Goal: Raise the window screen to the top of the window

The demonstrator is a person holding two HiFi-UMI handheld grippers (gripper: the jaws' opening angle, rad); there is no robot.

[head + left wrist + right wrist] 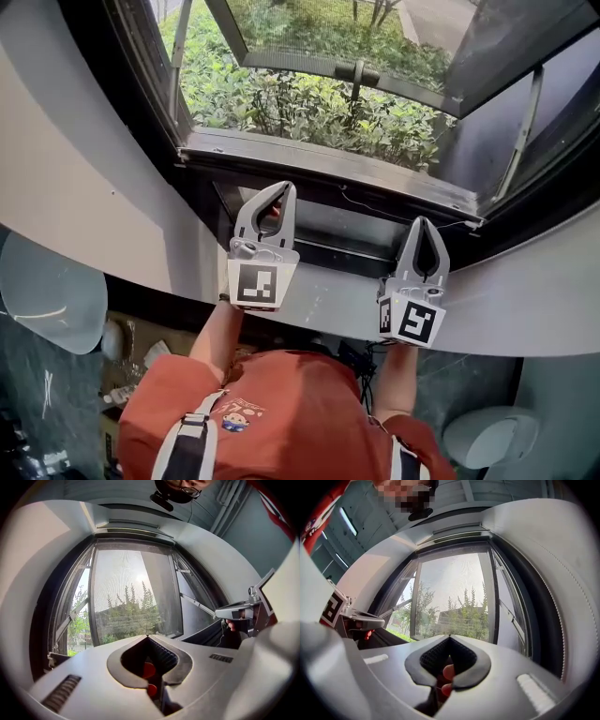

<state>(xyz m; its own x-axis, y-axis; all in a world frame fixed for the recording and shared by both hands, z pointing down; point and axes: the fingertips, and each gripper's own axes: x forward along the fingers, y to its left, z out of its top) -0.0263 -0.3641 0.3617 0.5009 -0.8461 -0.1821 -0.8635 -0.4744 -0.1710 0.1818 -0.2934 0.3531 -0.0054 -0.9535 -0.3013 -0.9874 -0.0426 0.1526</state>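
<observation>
**Both grippers clenched on nothing beneath the open window, with the screen apparently up top.**

The left gripper [280, 187] and, at its 4 o'clock, the right gripper [424, 222] point at the dark lower frame [319, 155]. Each has its jaws pressed tip to tip with nothing between them, and the two are apart from each other. The window screen [133, 530] seems gathered at the frame's top rail, at 12 o'clock in both gripper views, though I cannot be sure. The sash [309, 64] stands swung outward, its handle [357, 71] at 12 o'clock from the grippers. Green bushes [281, 108] show crisp through the gap. The person's orange shirt [281, 412] fills 6 o'clock.
</observation>
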